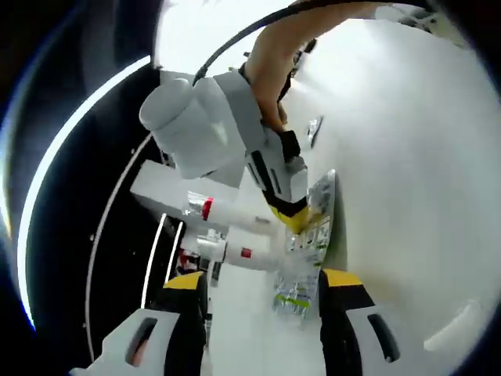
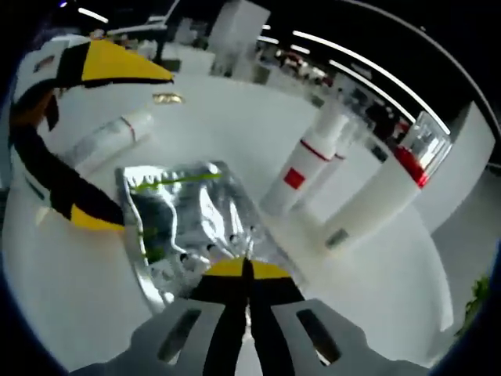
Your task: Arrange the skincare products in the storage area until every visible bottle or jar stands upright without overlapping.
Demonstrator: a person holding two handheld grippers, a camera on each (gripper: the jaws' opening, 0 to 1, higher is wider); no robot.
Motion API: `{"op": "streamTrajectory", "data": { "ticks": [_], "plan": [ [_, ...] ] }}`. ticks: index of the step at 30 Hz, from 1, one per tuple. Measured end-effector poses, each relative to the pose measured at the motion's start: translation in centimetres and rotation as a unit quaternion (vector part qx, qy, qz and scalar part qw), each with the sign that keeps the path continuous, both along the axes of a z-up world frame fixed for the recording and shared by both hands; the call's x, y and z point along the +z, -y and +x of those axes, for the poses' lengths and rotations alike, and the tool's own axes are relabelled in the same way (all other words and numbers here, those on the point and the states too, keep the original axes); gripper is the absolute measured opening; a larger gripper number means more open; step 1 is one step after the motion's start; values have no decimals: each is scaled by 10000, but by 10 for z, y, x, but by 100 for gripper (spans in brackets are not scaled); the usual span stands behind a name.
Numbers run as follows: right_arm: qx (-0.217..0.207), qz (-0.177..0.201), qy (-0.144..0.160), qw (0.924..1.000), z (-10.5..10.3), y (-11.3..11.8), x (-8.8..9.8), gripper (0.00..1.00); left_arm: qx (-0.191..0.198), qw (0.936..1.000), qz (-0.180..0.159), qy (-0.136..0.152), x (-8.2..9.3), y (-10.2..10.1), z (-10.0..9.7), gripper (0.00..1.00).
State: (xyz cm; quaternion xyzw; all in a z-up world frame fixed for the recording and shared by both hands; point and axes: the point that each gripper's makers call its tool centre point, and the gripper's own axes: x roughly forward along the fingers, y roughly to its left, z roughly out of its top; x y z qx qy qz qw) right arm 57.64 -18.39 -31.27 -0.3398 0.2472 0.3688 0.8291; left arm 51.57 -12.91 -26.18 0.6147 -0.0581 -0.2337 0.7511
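A smooth white surface (image 2: pixel 407 290) carries everything in the right gripper view and spreads wide and bright in the left gripper view (image 1: pixel 407 180). Beyond its far edge the room is dark, crossed by long white ceiling light strips (image 2: pixel 368 59). A white square pillar (image 2: pixel 239 27) rises in the background, and green plant leaves (image 2: pixel 479 298) show at the right edge.

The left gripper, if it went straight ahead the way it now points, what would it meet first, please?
Probably the silver foil sachet lying on the white table between the open jaws of the left gripper; beyond it the right gripper pinches the sachet's far end. Depth is uncertain.
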Motion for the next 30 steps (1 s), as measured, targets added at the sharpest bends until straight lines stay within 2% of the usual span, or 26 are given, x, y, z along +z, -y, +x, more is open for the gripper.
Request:
{"op": "streamTrajectory", "data": {
  "ticks": [2,4,6,8,11,13,16,17,20,22,24,25,26,27,28,29,30],
  "plan": [
    [33,76,-31,10000,-1,-1,0,0,51,9992,359,178,-5,0,4,49],
    [54,154,-49,9999,-2,0,0,0,8,9980,548,321,-7,4,7,42],
    [63,247,-64,9997,-2,0,-1,0,21,9986,482,238,-8,7,9,30],
    [94,306,-69,9995,-3,-1,-1,0,38,9983,527,231,-9,9,12,22],
    [104,418,-115,9990,-4,-2,0,0,46,9959,834,335,-11,10,12,16],
    [100,453,-118,9989,-4,-2,0,0,36,9944,995,340,-16,9,14,8],
    [87,650,-135,9978,-6,-3,0,0,71,9927,1131,405,-16,6,18,5],
    [34,846,-206,9962,-7,-4,0,0,93,9925,1159,379,-16,4,18,4],
    [-39,1289,-308,9912,-10,-4,1,0,121,9929,1171,175,-20,-1,19,0],
    [-150,1491,-220,9885,-8,-1,1,0,85,9928,1192,85,-23,-6,22,0],
    [-523,1817,-316,9815,-6,-1,3,0,58,9915,1286,172,-23,-5,22,0],
    [-548,1778,-251,9822,-4,0,6,0,66,9915,1286,203,-22,-3,22,0],
    [-466,1509,-142,9873,-2,3,9,0,66,9916,1272,207,-21,-3,22,0],
    [-587,1731,162,9830,6,7,22,0,68,9924,1219,178,-19,-3,21,0],
    [-694,2057,336,9756,10,7,33,0,95,9938,1102,77,-16,-3,20,0],
    [-784,2366,374,9677,11,10,41,0,101,9946,1030,-1,-12,-4,18,0],
    [-784,2402,367,9669,11,13,44,0,103,9954,946,-68,-7,-5,17,0]
  ]
}}
